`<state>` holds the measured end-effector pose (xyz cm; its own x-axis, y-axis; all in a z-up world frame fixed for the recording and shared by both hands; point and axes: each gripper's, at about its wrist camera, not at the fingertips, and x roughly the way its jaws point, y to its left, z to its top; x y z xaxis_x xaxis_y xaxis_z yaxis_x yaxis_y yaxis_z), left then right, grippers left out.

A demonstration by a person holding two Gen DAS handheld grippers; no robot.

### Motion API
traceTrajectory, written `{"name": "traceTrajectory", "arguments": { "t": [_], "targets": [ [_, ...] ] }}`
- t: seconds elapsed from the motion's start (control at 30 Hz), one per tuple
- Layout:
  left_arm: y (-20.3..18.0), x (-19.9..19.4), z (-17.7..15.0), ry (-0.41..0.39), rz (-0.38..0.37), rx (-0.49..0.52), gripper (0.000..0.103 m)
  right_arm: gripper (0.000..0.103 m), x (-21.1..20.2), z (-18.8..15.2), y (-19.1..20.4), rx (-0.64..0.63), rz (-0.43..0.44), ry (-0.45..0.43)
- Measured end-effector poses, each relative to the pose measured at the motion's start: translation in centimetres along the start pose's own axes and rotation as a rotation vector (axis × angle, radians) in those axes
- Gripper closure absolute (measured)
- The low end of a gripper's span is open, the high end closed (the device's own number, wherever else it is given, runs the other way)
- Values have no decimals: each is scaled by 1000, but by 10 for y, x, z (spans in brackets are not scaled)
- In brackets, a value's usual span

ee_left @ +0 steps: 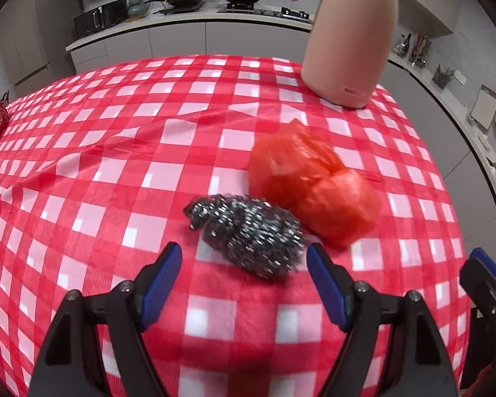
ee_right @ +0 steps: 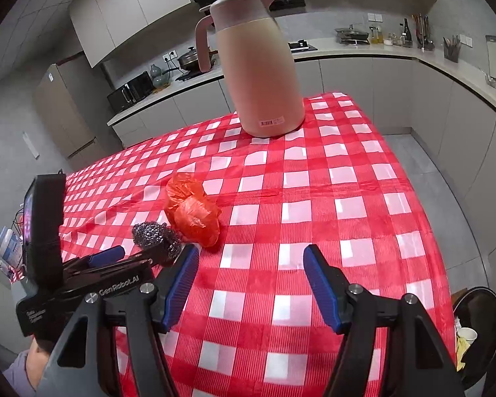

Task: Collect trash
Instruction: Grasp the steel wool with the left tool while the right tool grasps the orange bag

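Observation:
A steel wool scrubber (ee_left: pixel 246 230) lies on the red checked tablecloth (ee_left: pixel 115 165), with a crumpled red plastic bag (ee_left: pixel 314 185) touching its far right side. My left gripper (ee_left: pixel 244 258) is open, its blue pads on either side of the scrubber's near end, just short of it. My right gripper (ee_right: pixel 251 264) is open and empty over bare cloth, to the right of the bag (ee_right: pixel 193 211) and scrubber (ee_right: pixel 157 236). The left gripper's body (ee_right: pixel 92 284) shows at the left of the right wrist view.
A tall beige thermos jug (ee_right: pixel 258 66) stands at the table's far edge. A black bin (ee_right: pixel 477 327) holding a paper cup sits on the floor off the table's right side. Kitchen counters run behind and to the right.

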<state>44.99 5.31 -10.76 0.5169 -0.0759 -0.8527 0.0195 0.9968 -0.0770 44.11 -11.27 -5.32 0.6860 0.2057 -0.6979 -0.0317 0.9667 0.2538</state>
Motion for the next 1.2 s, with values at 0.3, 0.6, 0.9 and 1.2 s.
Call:
{"name": "traceTrajectory", "arguments": {
  "t": [0.3,0.6,0.9,1.2],
  "targets": [
    [39,-3,-5,18,41,-40,24,35,30,12,16,-26,41,38],
    [58,-11,-2,-10,-27,-91,24,35,67,18,41,-93,69,83],
    [52,-7,-1,-27,-110,-63,80,41,101,23,53,-143,104,109],
    [47,-20,-2,-69,-127,-45,87,87,109,19,52,-123,149,136]
  ]
}}
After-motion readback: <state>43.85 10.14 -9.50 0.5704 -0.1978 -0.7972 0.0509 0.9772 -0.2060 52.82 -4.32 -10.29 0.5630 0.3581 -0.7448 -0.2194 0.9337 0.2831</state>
